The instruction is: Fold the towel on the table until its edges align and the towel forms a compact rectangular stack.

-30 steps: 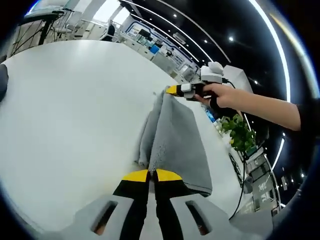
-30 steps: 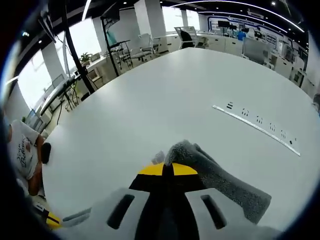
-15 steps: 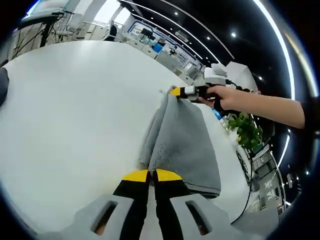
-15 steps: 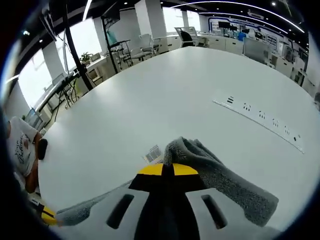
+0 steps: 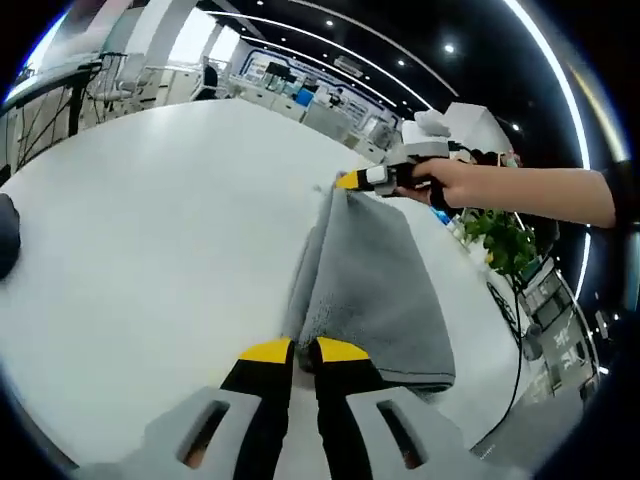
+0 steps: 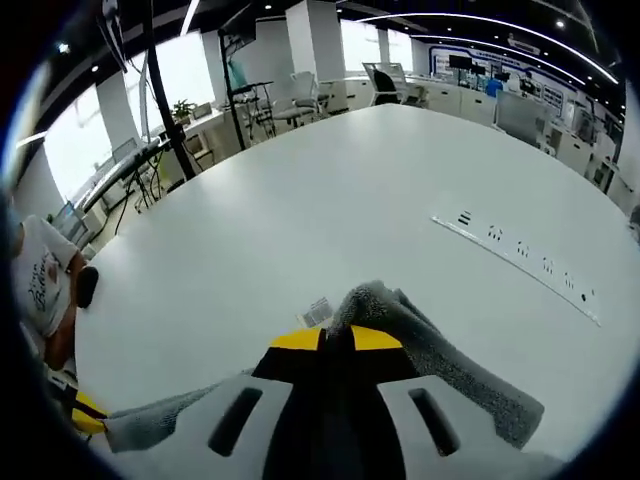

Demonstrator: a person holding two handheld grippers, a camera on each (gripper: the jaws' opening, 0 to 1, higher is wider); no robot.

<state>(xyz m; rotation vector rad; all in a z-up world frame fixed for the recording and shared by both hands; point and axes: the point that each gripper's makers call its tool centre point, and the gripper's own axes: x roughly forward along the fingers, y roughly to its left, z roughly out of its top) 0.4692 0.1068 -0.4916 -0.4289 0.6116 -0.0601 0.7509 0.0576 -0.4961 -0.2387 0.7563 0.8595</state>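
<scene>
Towel [image 5: 365, 280], grey and folded lengthwise, lies stretched on the white bench [image 5: 150, 260] between the two tools. In the left gripper view the left tool [image 5: 295, 351] sits at the towel's near end with its yellow-tipped jaws slightly parted, a narrow dark gap between them; the cloth bunches right at the tips, but whether any of it is pinched there is hard to make out. At the far end the right tool [image 5: 350, 181], held by a hand [image 5: 455, 185], has its jaws closed on the towel's corner. A leafy plant [image 5: 500, 240] stands beyond the bench edge, and a dark object [image 5: 8, 235] is cut off at the view's left side.

In the right gripper view the right tool [image 6: 335, 340] grips a raised fold of the towel [image 6: 420, 345], whose pale label [image 6: 318, 311] pokes out beside the jaws. Most of the cloth runs down behind the tool body and is hidden. A strip of small dark markings [image 6: 520, 260] crosses the bench [image 6: 300, 200]. A person [image 6: 45, 290] is partly cut off at the left.
</scene>
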